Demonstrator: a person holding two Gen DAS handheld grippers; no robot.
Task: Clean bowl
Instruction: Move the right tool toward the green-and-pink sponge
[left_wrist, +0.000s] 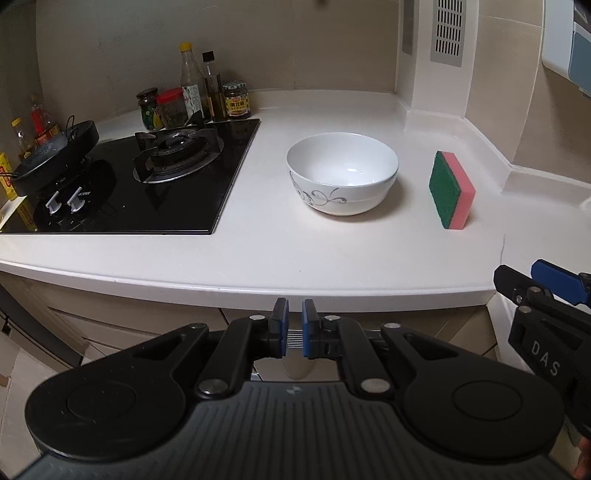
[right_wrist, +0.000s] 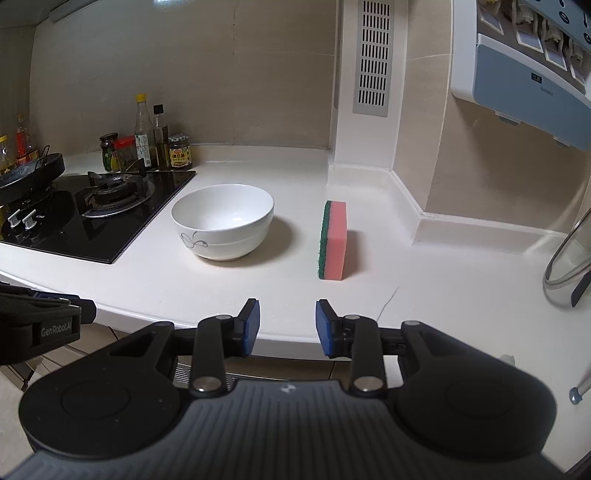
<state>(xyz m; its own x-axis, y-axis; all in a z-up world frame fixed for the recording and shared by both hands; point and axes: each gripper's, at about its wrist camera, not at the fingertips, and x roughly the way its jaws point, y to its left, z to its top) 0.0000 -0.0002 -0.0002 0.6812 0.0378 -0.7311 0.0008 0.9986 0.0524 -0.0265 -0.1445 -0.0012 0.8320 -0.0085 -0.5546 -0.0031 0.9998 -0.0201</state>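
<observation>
A white bowl (left_wrist: 342, 172) with a grey swirl pattern stands upright and empty on the white counter (left_wrist: 258, 254); it also shows in the right wrist view (right_wrist: 222, 221). A pink sponge with a green scouring side (left_wrist: 451, 190) stands on its edge to the right of the bowl, also in the right wrist view (right_wrist: 333, 240). My left gripper (left_wrist: 294, 326) is shut and empty, in front of the counter's front edge. My right gripper (right_wrist: 287, 326) is open and empty, at the counter's front edge, short of the sponge. The right gripper's side shows in the left wrist view (left_wrist: 546, 295).
A black gas hob (left_wrist: 147, 184) lies left of the bowl, with a dark pan (left_wrist: 48, 155) on its left burner. Bottles and jars (left_wrist: 199, 99) stand behind the hob. A wall corner with a vent (right_wrist: 371, 55) rises behind the sponge. A glass lid (right_wrist: 569, 254) is at the right.
</observation>
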